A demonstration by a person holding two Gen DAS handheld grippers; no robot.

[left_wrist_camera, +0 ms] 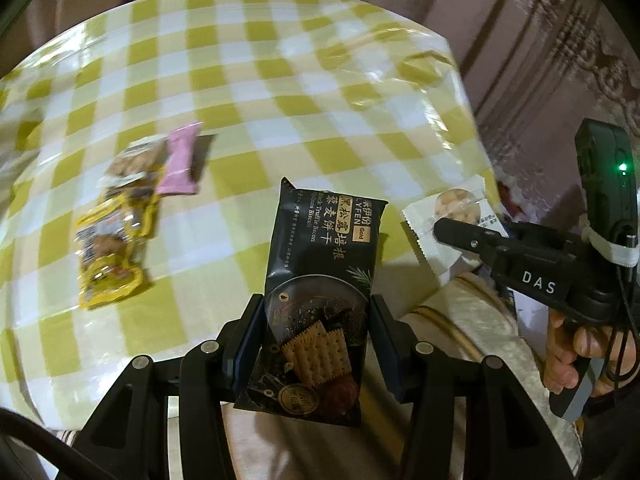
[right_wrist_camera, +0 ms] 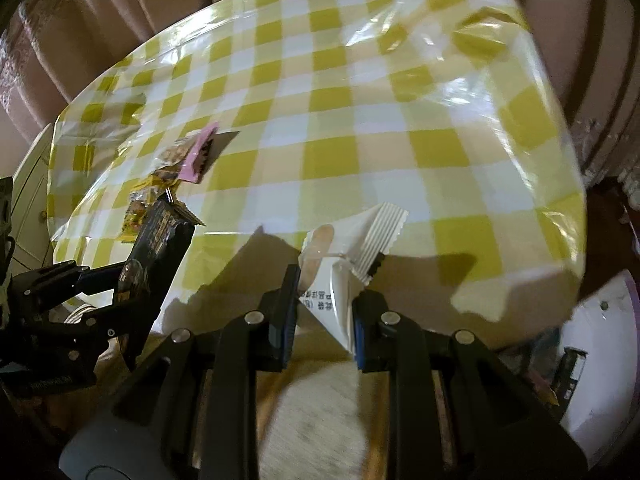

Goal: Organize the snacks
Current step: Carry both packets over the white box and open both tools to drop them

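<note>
My left gripper is shut on a black biscuit packet, held upright over the near edge of the checked table. My right gripper is shut on a white snack packet, which also shows at the right of the left wrist view as the white packet. On the table's left side lie a pink bar, a clear cookie packet and yellow snack packets. In the right wrist view the left gripper with the black packet stands at the left.
A yellow-and-white checked glossy cloth covers the table, with curtains behind it. A cushioned seat sits below the grippers. A white device stands off the table's right corner. A hand holds the right gripper's handle.
</note>
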